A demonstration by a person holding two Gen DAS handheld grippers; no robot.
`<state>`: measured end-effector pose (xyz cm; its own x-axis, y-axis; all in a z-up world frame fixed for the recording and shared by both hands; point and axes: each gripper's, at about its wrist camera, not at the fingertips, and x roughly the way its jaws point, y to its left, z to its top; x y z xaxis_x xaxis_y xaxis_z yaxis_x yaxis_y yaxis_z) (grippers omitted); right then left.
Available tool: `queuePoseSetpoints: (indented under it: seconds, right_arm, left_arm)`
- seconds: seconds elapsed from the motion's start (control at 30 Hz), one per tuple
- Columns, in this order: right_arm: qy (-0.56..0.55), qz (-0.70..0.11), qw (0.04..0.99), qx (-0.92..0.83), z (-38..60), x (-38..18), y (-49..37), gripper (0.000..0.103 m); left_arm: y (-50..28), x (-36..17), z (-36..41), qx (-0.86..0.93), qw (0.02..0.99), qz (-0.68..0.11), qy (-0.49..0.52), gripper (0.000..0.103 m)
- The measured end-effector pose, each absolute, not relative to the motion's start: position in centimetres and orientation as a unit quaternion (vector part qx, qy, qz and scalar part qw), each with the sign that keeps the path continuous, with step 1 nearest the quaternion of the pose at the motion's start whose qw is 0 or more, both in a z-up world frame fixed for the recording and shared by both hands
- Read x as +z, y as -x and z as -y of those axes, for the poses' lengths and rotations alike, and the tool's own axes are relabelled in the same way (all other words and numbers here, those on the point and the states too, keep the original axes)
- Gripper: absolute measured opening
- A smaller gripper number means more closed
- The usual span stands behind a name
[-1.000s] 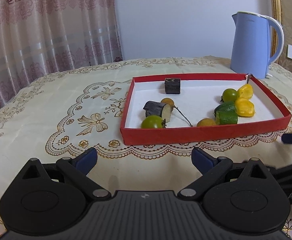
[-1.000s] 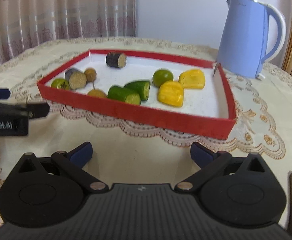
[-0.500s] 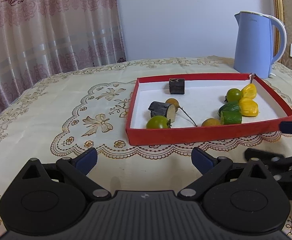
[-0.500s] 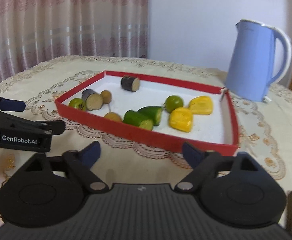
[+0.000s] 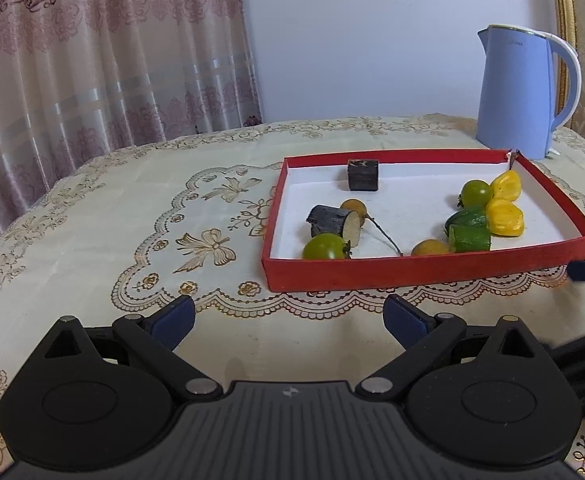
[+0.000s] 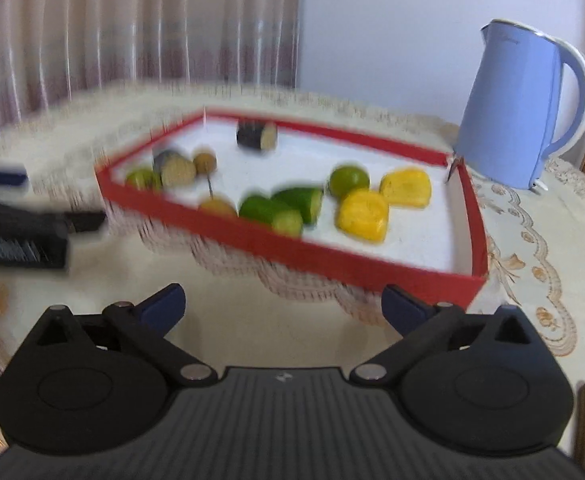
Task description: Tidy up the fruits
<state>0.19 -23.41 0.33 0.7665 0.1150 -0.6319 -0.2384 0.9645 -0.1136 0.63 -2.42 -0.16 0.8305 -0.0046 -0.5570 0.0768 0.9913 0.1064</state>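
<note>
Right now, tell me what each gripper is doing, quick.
Left gripper: open, holding nothing, short of the red tray.
Right gripper: open, holding nothing; its jaws have just been opening, with nothing between them.

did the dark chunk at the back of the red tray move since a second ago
No. In the left wrist view the dark chunk sits by the red tray's back wall, as before; only the camera's framing shifted.

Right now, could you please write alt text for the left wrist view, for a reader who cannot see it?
A shallow red tray on a cream embroidered tablecloth holds green, yellow and dark fruit pieces. The open, empty left gripper sits in front of it, and a blue kettle stands behind.
</note>
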Motion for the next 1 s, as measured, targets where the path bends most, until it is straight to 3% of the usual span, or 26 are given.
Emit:
queuePoseSetpoints:
  seconds: [0.37, 1.0]
  right_arm:
    - [0.037, -0.342, 0.932, 0.112, 25.2, 0.2, -0.7, 0.103]
    - [0.053, -0.344, 0.931, 0.107, 24.8, 0.2, -0.7, 0.103]
  left_arm:
    - [-0.6, -0.5, 2.4, -0.036, 0.952, -0.298, -0.058, 0.101]
    - [-1.0, -0.7, 1.7, -0.042, 0.948, -0.314, -0.044, 0.101]
